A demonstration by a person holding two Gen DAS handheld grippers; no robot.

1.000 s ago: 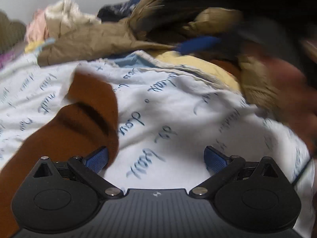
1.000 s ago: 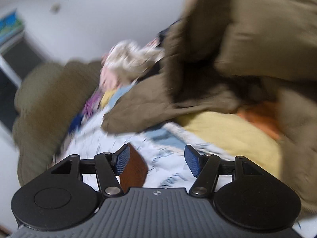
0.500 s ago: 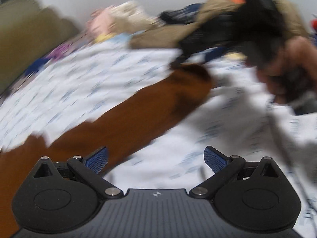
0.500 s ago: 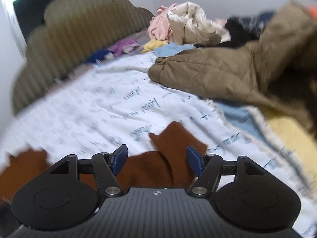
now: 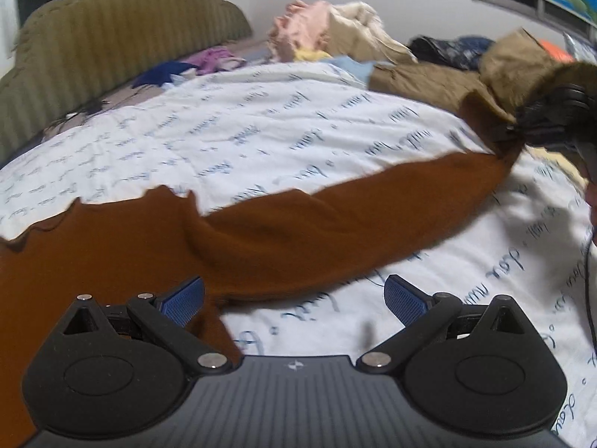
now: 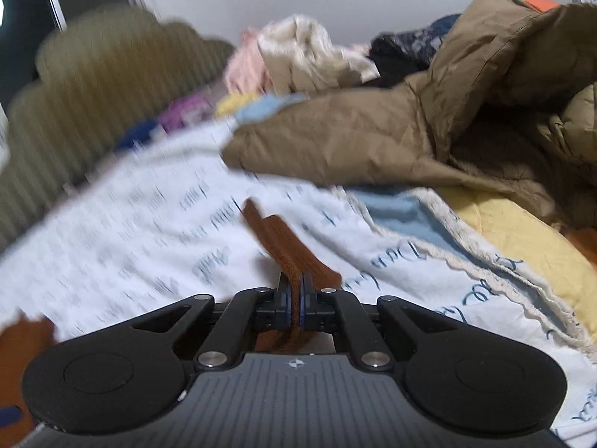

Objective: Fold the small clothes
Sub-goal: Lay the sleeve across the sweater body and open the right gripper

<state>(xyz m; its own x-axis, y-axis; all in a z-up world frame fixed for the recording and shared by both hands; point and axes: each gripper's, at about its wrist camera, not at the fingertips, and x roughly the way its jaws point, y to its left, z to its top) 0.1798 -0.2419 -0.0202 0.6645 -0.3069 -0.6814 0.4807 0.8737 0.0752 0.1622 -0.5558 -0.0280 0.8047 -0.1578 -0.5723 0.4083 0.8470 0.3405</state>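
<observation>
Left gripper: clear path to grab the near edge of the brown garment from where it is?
Probably yes. The left gripper is open, the brown garment lies flat on the bedsheet just ahead with nothing between; the right gripper is closing on its far end.

Home bedroom: bed (image 5: 261, 130), padded headboard (image 5: 112, 37), clothes heap (image 6: 410, 112).

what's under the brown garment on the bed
The brown garment lies stretched over the white script-printed sheet, which shows all around it. Whatever is directly beneath the cloth is covered. The right tool pinches one end.
</observation>
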